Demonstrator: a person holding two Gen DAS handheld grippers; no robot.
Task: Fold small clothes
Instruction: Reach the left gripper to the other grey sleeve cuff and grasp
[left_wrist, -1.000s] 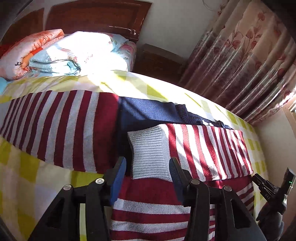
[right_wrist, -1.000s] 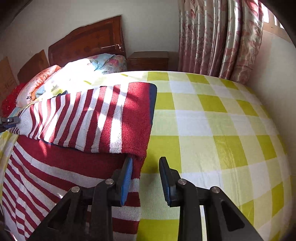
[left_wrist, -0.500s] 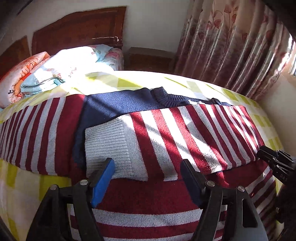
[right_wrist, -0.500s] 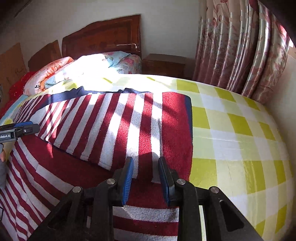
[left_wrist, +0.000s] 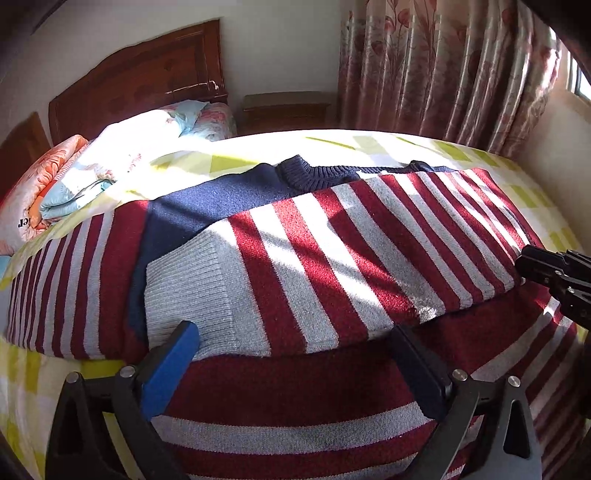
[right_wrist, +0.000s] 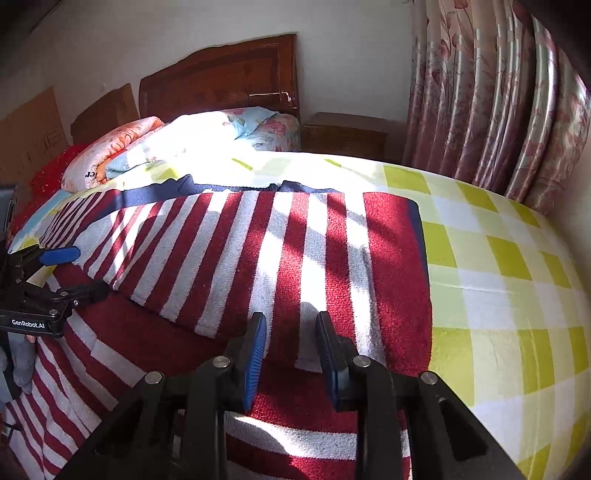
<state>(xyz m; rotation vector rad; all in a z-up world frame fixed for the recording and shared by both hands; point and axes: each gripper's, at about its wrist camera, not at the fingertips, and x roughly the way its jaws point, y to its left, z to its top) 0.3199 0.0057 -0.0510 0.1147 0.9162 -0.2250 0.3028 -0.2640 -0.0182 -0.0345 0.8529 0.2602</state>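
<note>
Striped sweater lies flat on the checked bedspread, navy collar toward the headboard. 1 sleeve is folded across the chest, its grey cuff at the collar's left.

Left gripper hovers just below the cuff, jaws wide apart, holding nothing. Right gripper sits over the sleeve's shoulder end, jaws parted with a narrower gap, nothing clamped.

Risks, judged: the other sleeve still lies spread out left of the cuff. Pinching there may catch 2 layers and drag the folded sleeve askew. Thick knit could slip from a shallow grip, and bunching near the collar would spoil the fold line.
</note>
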